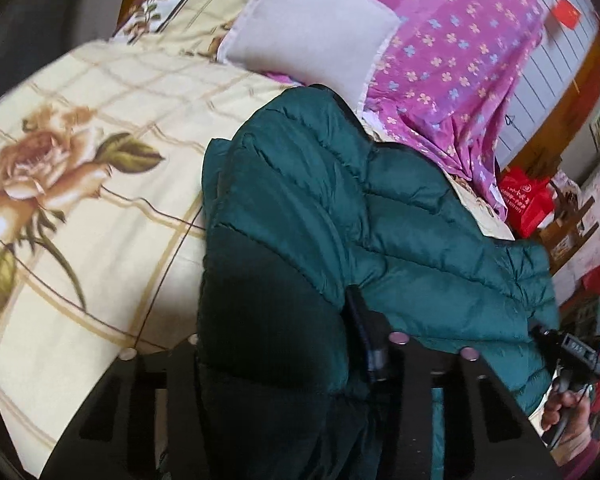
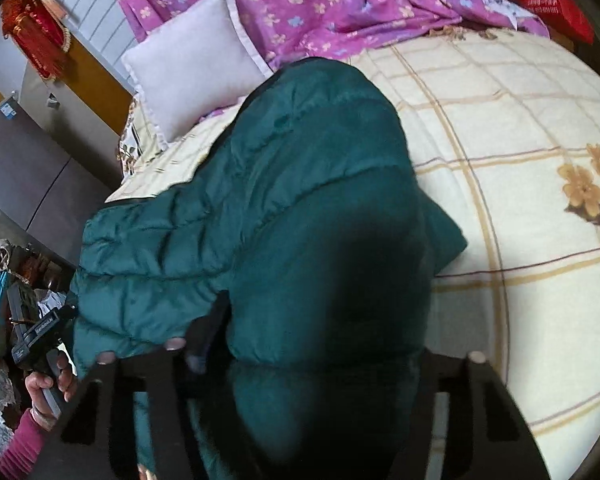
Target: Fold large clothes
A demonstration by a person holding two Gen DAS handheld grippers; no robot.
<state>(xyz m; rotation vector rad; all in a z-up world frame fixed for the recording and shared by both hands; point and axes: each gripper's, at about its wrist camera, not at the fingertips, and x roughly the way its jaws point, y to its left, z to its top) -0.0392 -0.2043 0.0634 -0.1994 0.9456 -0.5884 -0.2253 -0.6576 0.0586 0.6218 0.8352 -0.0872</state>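
A dark green quilted puffer jacket [image 1: 340, 208] hangs between both grippers above the bed; it also fills the middle of the right wrist view [image 2: 284, 208]. My left gripper [image 1: 300, 360] is shut on a bunched edge of the jacket, which covers most of its fingers. My right gripper [image 2: 300, 360] is likewise shut on the jacket's edge, the fabric draping over its fingers. The far end of the jacket reaches toward the pillow. The other gripper and the hand holding it show at the frame edges [image 1: 572, 360] [image 2: 40, 340].
The bed has a cream checked sheet with rose prints [image 1: 80, 200] [image 2: 520, 200]. A grey pillow [image 1: 308, 28] [image 2: 196, 60] and a purple flowered quilt [image 1: 460, 40] [image 2: 320, 0] lie at the head. A red bag [image 1: 528, 200] and clutter stand beside the bed.
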